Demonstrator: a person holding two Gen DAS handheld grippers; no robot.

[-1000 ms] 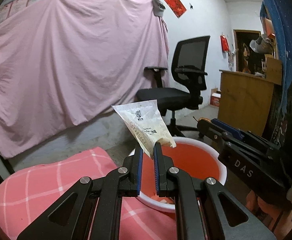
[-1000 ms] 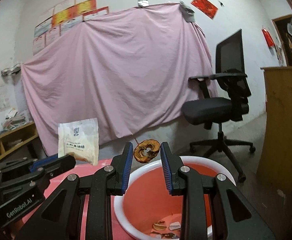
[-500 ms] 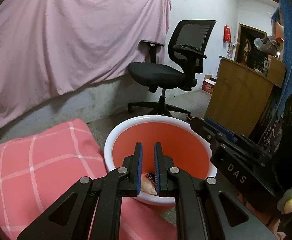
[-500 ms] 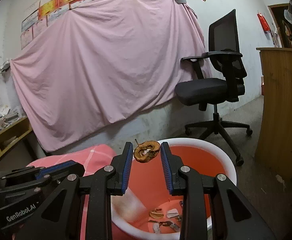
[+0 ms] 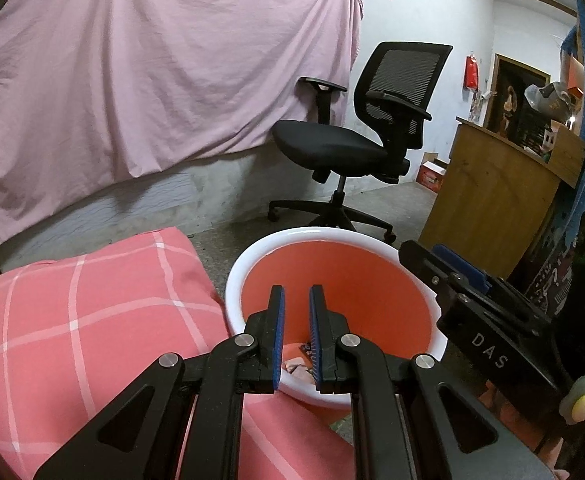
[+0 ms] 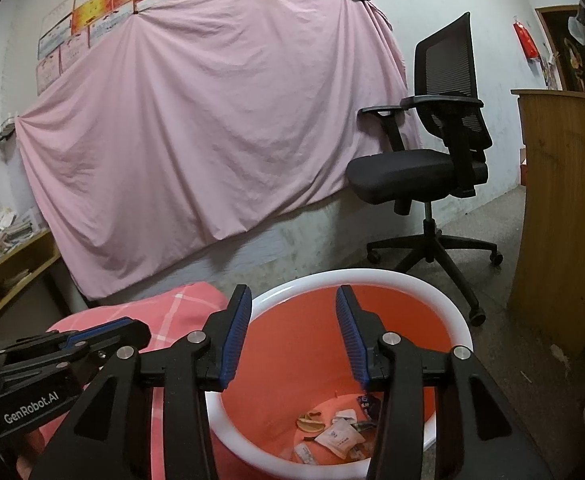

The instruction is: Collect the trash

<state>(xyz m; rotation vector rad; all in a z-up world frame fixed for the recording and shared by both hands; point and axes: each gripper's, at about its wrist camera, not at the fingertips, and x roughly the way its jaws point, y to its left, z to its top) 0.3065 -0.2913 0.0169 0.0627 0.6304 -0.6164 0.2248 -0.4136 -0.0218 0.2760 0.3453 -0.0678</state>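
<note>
An orange bin with a white rim point(image 5: 232, 280) point(image 6: 444, 308) stands on the floor beside a pink checked cushion point(image 5: 84, 300) point(image 6: 180, 304). Trash lies on its bottom: white sachets point(image 6: 338, 438), a brown peel piece point(image 6: 310, 422) and other scraps point(image 5: 296, 362). My left gripper point(image 5: 296, 298) hangs over the bin with its jaws a narrow gap apart and nothing between them. My right gripper point(image 6: 292, 300) is wide open and empty over the bin. Each gripper also shows in the other's view, the right one point(image 5: 452, 276) and the left one point(image 6: 92, 328).
A black office chair point(image 5: 372, 140) point(image 6: 432, 160) stands behind the bin. A wooden counter point(image 5: 492, 184) point(image 6: 564, 200) is at the right. A pink sheet point(image 5: 152, 80) point(image 6: 212, 140) covers the back wall. A low shelf point(image 6: 12, 264) is at the left.
The left gripper let the white sachet fall into the bin a second ago. The right gripper has since opened wide and dropped the dried brown ring. Both views tilted down toward the bin.
</note>
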